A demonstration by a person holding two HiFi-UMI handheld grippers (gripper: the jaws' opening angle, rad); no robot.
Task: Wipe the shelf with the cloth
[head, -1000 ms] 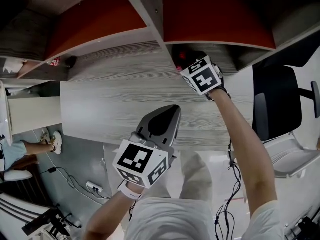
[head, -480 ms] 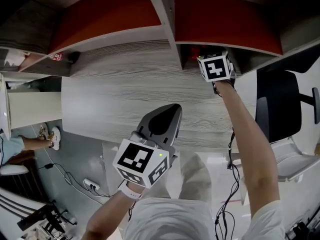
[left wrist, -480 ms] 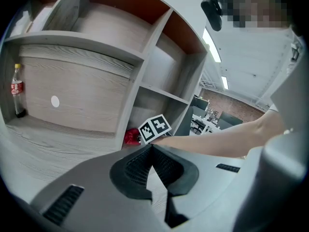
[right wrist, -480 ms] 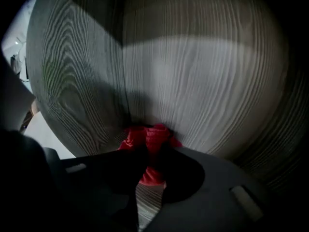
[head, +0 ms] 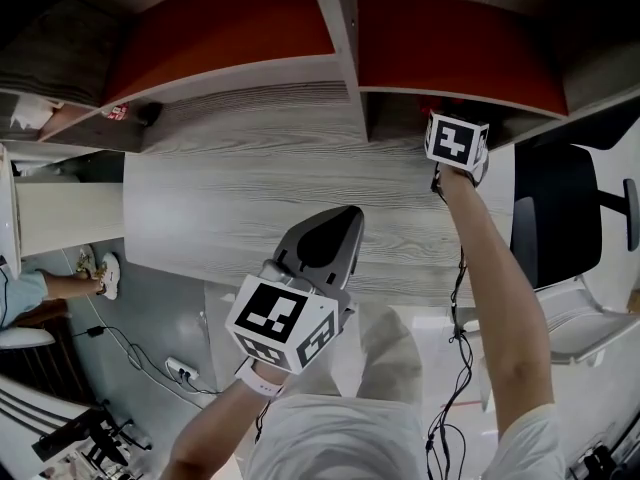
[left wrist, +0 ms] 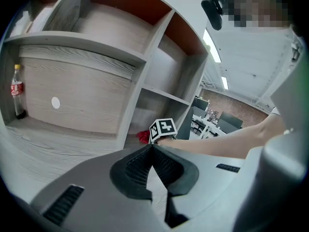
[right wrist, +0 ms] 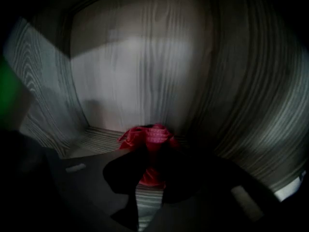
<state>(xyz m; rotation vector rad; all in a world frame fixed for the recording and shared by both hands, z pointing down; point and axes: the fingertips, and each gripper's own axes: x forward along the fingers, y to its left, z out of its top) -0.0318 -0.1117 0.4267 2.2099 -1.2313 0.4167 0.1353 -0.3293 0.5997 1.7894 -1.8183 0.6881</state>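
1. The right tongs (right wrist: 150, 151) are clamped on the red cloth (right wrist: 147, 135), which bunches just past their tips, low in a dim compartment of the shelf (right wrist: 145, 71).
2. In the head view, the right arm reaches into the right-hand compartment at the far edge of the counter (head: 250, 188).
3. The left tongs (left wrist: 151, 148) are closed tip to tip with nothing between them, held at the counter's near edge, well apart from the cloth.
4. A bottle (left wrist: 17, 91) stands upright in the left bay.
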